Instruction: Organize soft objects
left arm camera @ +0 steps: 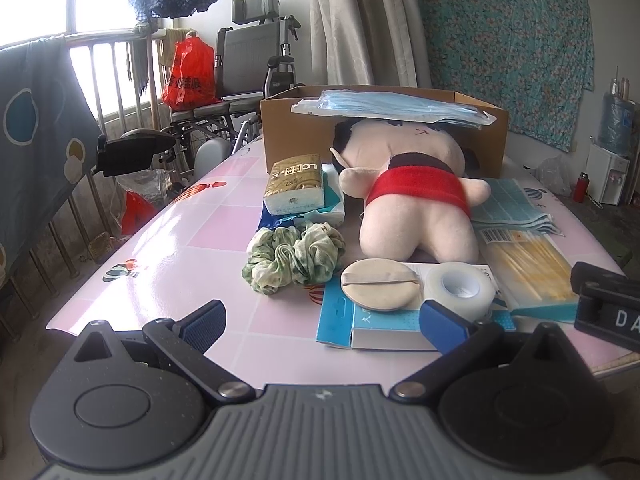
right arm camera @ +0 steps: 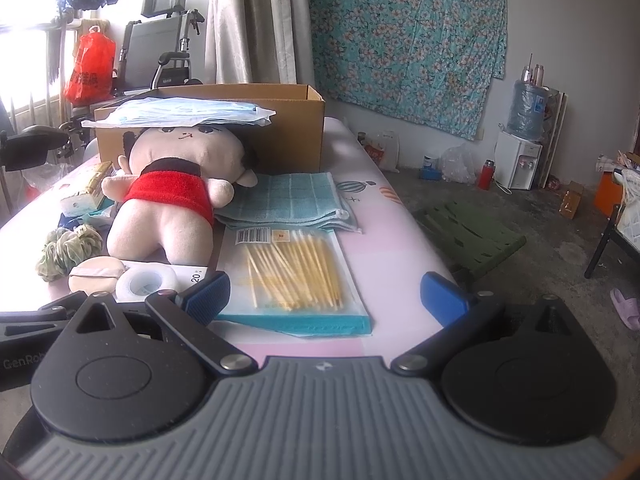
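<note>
While the cream plush doll in a red knitted band [left arm camera: 412,196] lies in the middle of the left wrist frame, its head is seen propped against the open brown cardboard box [left arm camera: 288,124] behind it, under a clear packet of blue face masks [left arm camera: 392,106] laid across the box rim. To the doll's left, a green-and-white fabric scrunchie [left arm camera: 294,258] is found on the pink checked desk [left arm camera: 168,248], just below a gold-wrapped tissue pack [left arm camera: 294,188]. Below the doll, a round beige powder puff [left arm camera: 380,284] and a roll of translucent white tape [left arm camera: 460,288] are set on a blue-and-white flat carton [left arm camera: 340,320]. At the doll's right, a folded teal checked towel [right arm camera: 288,200] is spread, and a flat teal pack of wooden cotton swabs [right arm camera: 296,276] lies in front of it, touching its edge.

The left tongs [left arm camera: 324,320] are held wide apart at the bottom of the frame, with nothing gripped. The right tongs [right arm camera: 326,294] are likewise spread wide and empty, framing the swab pack's lower end.
</note>
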Tool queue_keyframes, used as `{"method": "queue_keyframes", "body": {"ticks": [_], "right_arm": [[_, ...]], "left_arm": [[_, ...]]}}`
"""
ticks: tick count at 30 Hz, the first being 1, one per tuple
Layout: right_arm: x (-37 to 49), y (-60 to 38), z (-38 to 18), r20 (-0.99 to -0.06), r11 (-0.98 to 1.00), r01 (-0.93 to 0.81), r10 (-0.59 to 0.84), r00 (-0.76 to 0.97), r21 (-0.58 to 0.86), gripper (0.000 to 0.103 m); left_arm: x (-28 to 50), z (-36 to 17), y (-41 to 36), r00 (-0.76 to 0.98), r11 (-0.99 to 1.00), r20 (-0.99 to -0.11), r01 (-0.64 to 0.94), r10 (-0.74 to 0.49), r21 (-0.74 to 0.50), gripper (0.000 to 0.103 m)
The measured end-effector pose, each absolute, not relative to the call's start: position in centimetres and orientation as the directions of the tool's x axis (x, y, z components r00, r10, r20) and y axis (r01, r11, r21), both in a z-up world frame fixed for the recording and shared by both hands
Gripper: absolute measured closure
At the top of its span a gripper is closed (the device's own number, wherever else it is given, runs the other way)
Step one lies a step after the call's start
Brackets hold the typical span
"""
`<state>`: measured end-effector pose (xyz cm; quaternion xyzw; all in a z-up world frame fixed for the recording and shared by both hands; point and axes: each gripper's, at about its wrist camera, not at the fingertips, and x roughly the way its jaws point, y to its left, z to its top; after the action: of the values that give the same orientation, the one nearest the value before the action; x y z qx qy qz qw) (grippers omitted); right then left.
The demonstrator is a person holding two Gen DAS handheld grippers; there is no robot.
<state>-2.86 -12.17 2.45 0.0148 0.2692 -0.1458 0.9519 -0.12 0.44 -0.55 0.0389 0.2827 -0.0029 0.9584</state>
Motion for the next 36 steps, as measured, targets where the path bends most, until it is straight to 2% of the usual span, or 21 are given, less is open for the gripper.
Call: {"method": "queue_keyframes", "body": {"ticks": [36], "right_arm": [[-2.97, -12.46, 2.74, -0.515, 0.958, 0.284, -0.256, 0.818, -0.026, 0.001]], "left_arm": [[-0.07, -0.75, 0.58, 0.838, 0.997, -0.545, 0.026, 0.016, 0.069, 0.000]]}}
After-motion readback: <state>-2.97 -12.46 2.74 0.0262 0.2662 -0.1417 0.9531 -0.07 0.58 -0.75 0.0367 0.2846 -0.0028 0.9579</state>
